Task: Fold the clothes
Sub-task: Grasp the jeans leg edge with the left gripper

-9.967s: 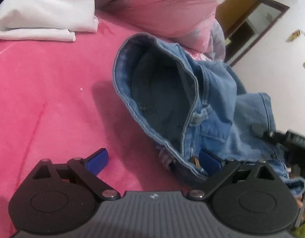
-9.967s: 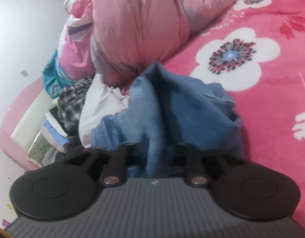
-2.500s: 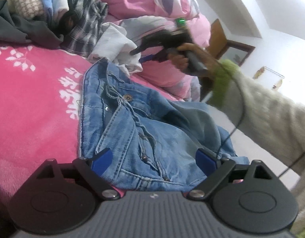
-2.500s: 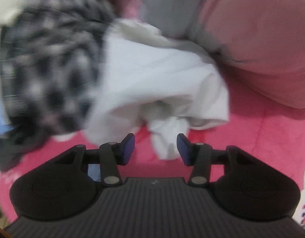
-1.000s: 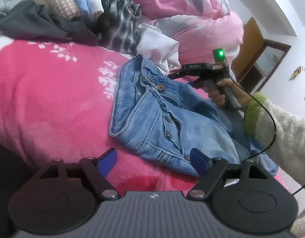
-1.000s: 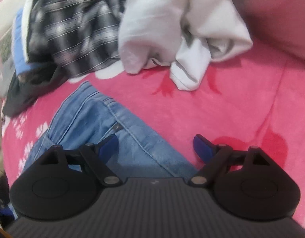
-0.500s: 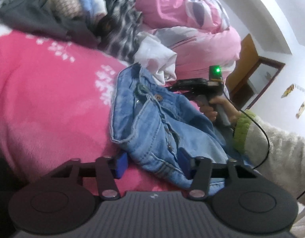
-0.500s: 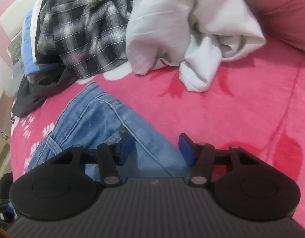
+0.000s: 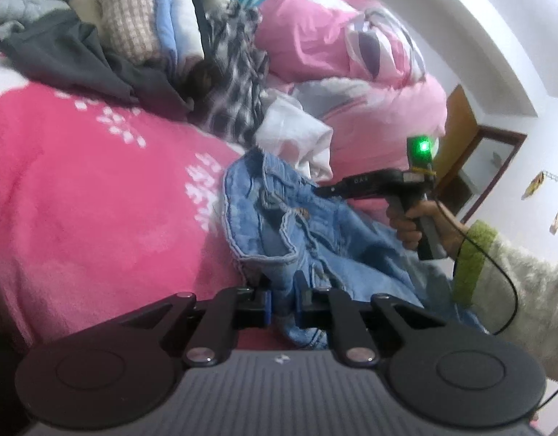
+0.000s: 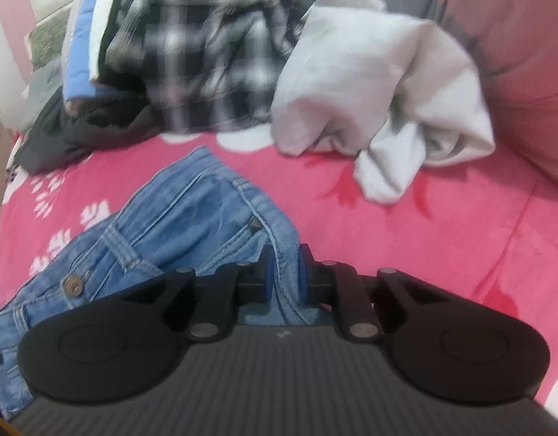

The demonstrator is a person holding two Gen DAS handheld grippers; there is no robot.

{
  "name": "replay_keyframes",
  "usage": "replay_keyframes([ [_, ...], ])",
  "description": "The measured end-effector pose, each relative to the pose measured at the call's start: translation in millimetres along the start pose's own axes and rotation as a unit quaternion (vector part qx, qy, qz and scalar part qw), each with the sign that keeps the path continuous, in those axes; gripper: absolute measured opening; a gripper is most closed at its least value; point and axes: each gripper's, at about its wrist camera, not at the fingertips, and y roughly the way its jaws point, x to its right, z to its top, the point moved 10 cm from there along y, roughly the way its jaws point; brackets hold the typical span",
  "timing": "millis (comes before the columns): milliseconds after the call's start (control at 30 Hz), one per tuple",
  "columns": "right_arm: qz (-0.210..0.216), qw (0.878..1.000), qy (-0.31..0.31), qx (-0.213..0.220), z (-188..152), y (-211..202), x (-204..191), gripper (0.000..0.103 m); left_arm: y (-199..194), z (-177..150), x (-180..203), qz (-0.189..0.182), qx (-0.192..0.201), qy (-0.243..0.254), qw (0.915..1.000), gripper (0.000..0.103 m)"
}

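On the pink bed (image 9: 79, 196) my blue jeans (image 10: 191, 214) lie crumpled below the white garment (image 10: 380, 83) and the plaid shirt (image 10: 206, 58). My left gripper (image 9: 282, 303) has just closed its jaws, now clamped on the denim's near edge; my right gripper (image 10: 283, 276) likewise pinches the far edge.

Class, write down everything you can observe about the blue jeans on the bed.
The jeans are light blue, faded denim with pale stitching, belt loops and metal buttons. They lie crumpled, not yet folded, on the pink flowered blanket, close to a white garment. The left claw is shut on one bunched edge, and the right claw is shut on the waistband edge near a button; both have just been closing on the cloth.
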Motion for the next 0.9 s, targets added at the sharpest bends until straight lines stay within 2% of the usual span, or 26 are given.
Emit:
replay_keyframes([
  [200,0.004,0.998,0.004,0.066,24.6,-18.0,0.6,0.01,-11.3,34.1,-0.3,0.006,0.057,0.031,0.9979,0.011],
  [400,0.042,0.991,-0.004,0.129,54.7,-40.7,-14.7,0.009,-29.1,55.1,-8.5,0.041,0.095,0.057,0.993,0.011],
  [467,0.049,0.989,0.001,0.141,58.9,-39.8,-14.4,0.009,-29.2,57.5,-19.7,0.059,0.092,0.054,0.9926,0.011],
  [533,0.047,0.99,0.015,0.135,56.9,-28.2,-9.2,0.01,-25.3,56.8,-35.2,0.078,0.079,0.039,0.9931,0.011],
  [600,0.044,0.992,0.033,0.118,49.3,-5.8,-3.7,0.01,-16.5,53.9,-53.0,0.085,0.063,0.0,0.9943,0.011],
  [633,0.031,0.994,0.034,0.104,43.1,5.6,-2.3,0.01,-12.2,52.2,-60.5,0.091,0.059,-0.011,0.9941,0.011],
  [733,-0.011,0.998,0.033,0.058,22.3,37.0,4.0,0.01,-7.7,52.2,-66.4,0.1,0.056,-0.013,0.9933,0.012],
  [833,-0.021,0.998,0.042,0.05,14.3,38.3,6.0,0.013,-9.7,52.9,-64.8,0.104,0.059,0.005,0.9928,0.012],
  [900,-0.037,0.997,0.041,0.047,15.0,29.9,5.1,0.018,-6.6,49.1,-66.4,0.111,0.042,0.014,0.9929,0.013],
])
